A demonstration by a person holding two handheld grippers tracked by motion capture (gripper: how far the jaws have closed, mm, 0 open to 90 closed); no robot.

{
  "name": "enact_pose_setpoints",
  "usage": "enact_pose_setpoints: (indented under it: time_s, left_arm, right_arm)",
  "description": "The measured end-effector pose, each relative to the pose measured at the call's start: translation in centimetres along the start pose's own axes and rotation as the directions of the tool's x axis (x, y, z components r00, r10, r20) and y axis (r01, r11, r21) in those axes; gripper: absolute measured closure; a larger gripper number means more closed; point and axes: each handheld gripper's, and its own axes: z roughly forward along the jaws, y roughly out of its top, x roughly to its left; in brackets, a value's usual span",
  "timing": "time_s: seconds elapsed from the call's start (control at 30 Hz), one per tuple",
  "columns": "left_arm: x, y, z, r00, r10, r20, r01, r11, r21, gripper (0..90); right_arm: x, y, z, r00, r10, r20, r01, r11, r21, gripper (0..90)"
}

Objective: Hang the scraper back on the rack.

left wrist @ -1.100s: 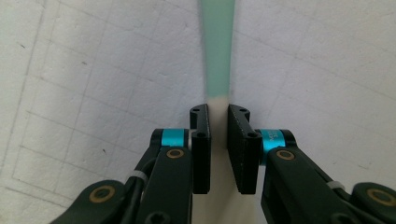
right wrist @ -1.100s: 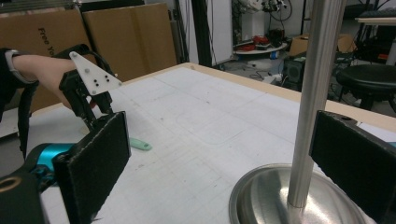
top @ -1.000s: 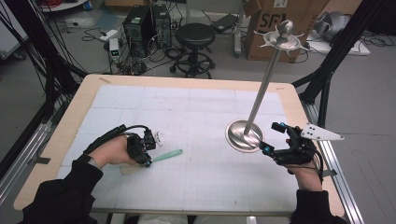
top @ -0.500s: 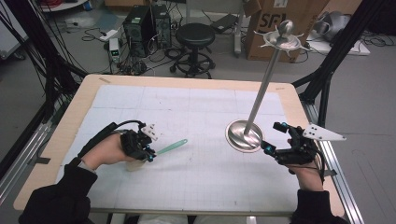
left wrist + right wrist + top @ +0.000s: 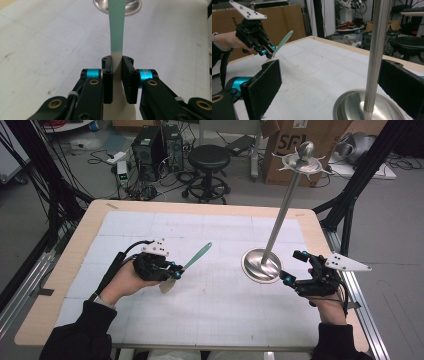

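Spatula (image 5: 192, 260) sits clamped in the left gripper (image 5: 175, 272), jaws pinching its pale neck, green handle angled up and away toward the stand (image 5: 260, 266). It hangs clear of the table (image 5: 75, 250). The right gripper (image 5: 295, 267) waits just beside the stand's base, jaws wide apart with the pole standing between them, untouched. Judging by this, the carry step is in hand; next calls for bringing the spatula across to the stand while the right steadies the pole.

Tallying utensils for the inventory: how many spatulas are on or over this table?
1. The green-handled spatula is clamped in the left gripper, lifted off the mat and pointing toward the metal stand. None seems hidden.
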Motion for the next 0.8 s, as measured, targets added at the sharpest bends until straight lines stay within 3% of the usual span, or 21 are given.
enact_pose_setpoints:
  time_s: [0.07, 0.13, 0.2, 0.4, 0.47, 0.73, 0.8]
  left_arm:
    - [-0.1, 0.6, 0.3, 0.9998, -0.018, -0.001, 0.018, 0.998, -0.061, 80.2]
    - [-0.1, 1.4, 0.5, 0.9989, -0.045, 0.01, 0.046, 0.9907, -0.128, 80.2]
    - [-0.2, 2.4, 0.8, 0.9982, -0.051, 0.031, 0.056, 0.9849, -0.164, 80.2]
    - [-0.6, 5.0, 1.7, 0.9986, -0.027, 0.046, 0.036, 0.9801, -0.195, 80.2]
    - [-0.7, 5.7, 1.8, 0.9993, -0.017, 0.032, 0.023, 0.9781, -0.207, 80.2]
    - [-1.4, 10.1, 1.8, 0.9992, 0.011, 0.039, 0.001, 0.9589, -0.284, 80.2]
    - [-1.6, 11.1, 1.6, 0.9986, 0.021, 0.048, -0.005, 0.9506, -0.31, 80.2]
  right_arm:
    - [0.0, 0.0, 0.0, 1.0, 0.0, 0.0, 0.0, 1.0, -0.001, 4.4]
    - [-0.1, 0.0, 0.0, 1.0, -0.001, 0.002, 0.001, 1.0, 0.0, 4.4]
    - [-0.1, 0.0, 0.0, 1.0, 0.0, 0.001, 0.0, 1.0, -0.002, 4.4]
    - [-0.1, 0.0, -0.1, 1.0, 0.002, -0.002, -0.002, 1.0, -0.006, 4.4]
    - [-0.1, 0.0, -0.1, 1.0, 0.002, -0.002, -0.002, 1.0, -0.009, 4.4]
    - [-0.2, 0.0, -0.2, 1.0, 0.007, -0.005, -0.007, 1.0, -0.015, 4.4]
    - [-0.2, 0.0, -0.2, 1.0, 0.005, -0.005, -0.005, 1.0, -0.015, 4.4]
